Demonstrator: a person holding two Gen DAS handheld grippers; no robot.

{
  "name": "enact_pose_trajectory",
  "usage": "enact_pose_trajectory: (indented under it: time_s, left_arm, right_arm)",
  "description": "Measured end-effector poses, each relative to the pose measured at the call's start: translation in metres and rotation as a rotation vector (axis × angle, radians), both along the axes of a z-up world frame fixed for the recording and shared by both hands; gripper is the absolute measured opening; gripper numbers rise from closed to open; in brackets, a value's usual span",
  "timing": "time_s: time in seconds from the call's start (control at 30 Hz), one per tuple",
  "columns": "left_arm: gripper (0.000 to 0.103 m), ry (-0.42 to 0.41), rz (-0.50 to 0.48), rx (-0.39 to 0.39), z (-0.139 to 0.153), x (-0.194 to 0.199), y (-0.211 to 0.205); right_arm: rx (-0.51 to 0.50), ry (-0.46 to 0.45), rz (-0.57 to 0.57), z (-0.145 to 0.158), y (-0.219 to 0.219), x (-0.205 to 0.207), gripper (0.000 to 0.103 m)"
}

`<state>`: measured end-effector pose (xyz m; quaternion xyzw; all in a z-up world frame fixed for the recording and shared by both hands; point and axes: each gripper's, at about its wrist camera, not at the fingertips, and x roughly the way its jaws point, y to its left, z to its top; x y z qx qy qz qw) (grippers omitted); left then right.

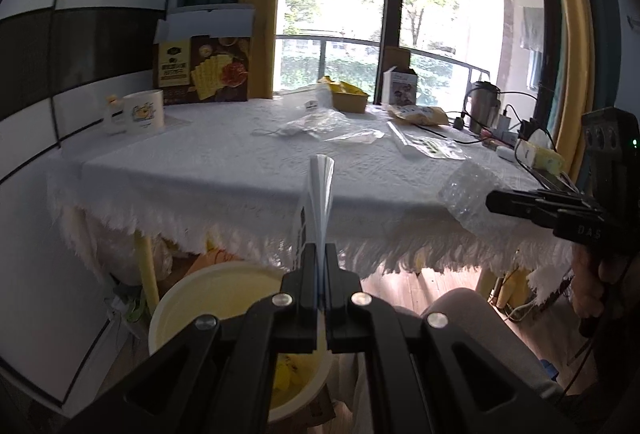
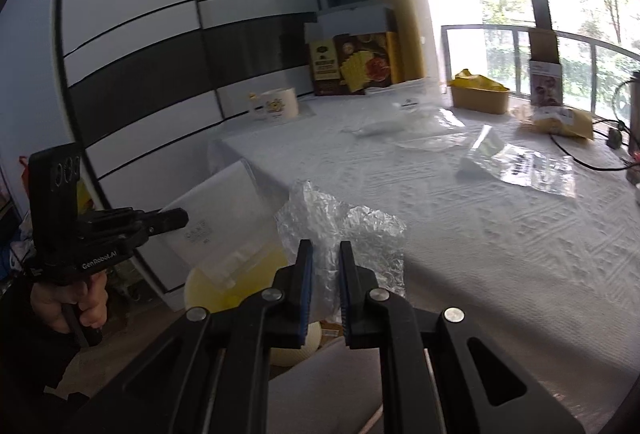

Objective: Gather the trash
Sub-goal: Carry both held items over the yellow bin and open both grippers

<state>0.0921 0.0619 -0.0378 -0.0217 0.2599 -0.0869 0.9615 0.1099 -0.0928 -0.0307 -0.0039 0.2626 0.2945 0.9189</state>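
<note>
Indoors, white-clothed table (image 1: 224,170); left gripper (image 1: 320,254) pinching white bag (image 1: 320,190); right gripper (image 2: 326,254) pinching crinkled plastic (image 2: 340,226).

"GenRobot.AI" on left gripper (image 2: 170,219)

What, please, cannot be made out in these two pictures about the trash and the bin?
- Yellow bin contents: left wrist view, covered by the left gripper.
- White packet print: right wrist view, blurred.
- Bubble wrap lower edge: hidden behind the right gripper.
</note>
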Motion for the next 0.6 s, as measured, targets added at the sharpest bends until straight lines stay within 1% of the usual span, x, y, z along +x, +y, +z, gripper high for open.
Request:
enact_pose_trajectory:
  time_s: [0.27, 0.37, 0.5, 0.6]
  left_arm:
    - [0.002, 0.058, 0.051, -0.014, -0.017, -0.009, 0.029]
    - [0.002, 0.093, 0.072, -0.019, -0.03, -0.008, 0.04]
    - [0.002, 0.147, 0.074, -0.033, -0.046, -0.001, 0.05]
    - [0.002, 0.185, 0.077, -0.029, -0.065, 0.007, 0.055]
  right_arm:
    - [-0.019, 0.01, 0.064, -0.003, 0.034, -0.001, 0.011]
    - [-0.026, 0.016, 0.079, -0.005, 0.044, 0.001, 0.011]
    - [-0.038, 0.031, 0.099, -0.01, 0.06, 0.005, 0.011]
    - [-0.054, 0.042, 0.113, -0.015, 0.07, 0.009, 0.011]
